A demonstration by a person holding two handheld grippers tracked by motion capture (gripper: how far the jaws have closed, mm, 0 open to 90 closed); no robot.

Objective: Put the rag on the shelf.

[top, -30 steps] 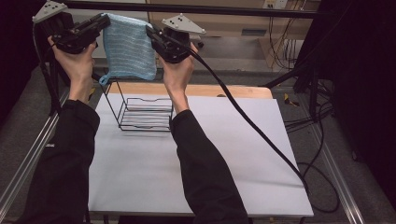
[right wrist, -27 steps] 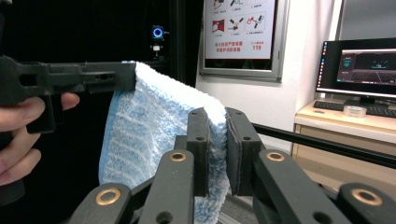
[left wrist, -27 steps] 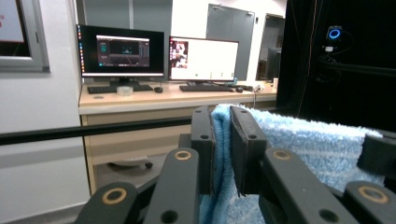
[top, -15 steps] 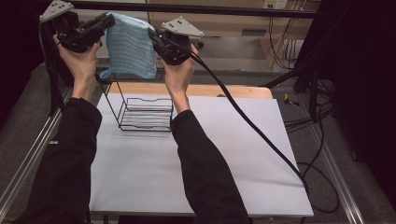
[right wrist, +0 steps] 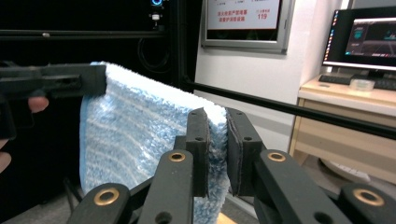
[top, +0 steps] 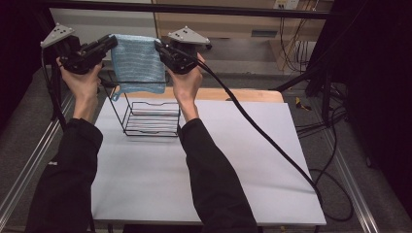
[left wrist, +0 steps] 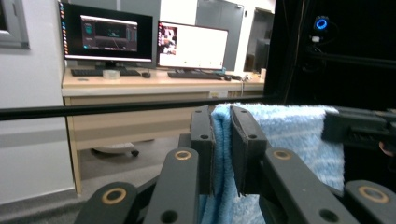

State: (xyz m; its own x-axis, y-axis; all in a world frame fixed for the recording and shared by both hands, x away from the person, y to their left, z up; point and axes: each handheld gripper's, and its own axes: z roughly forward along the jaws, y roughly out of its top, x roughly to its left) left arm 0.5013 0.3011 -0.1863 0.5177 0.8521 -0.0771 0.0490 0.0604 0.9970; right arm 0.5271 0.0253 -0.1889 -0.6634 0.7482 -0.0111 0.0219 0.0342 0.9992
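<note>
Above the far end of the white table (top: 233, 160) we hold a blue towel (top: 137, 60) stretched between our two grippers, hanging over the black wire rack (top: 150, 119) that stands near the table's far left corner. We judge the towel light, soft and limp: it sags between the grips, its fluffy pile gives plenty of friction, and nothing about it can break, so the upper corners are the right places to hold, keeping the top edge taut. The left gripper (left wrist: 222, 140) is clenched on one upper corner, pads pressing the cloth from both sides, and the right gripper (right wrist: 217, 144) pinches the opposite corner just as firmly. The rack's thin wires lie directly beneath the hanging hem, and a small loop at the towel's lower left corner looks likely to snag there, though we cannot tell whether the cloth already touches the rack. The right gripper's cable (top: 262, 136) trails across the table, well clear of the rack.
</note>
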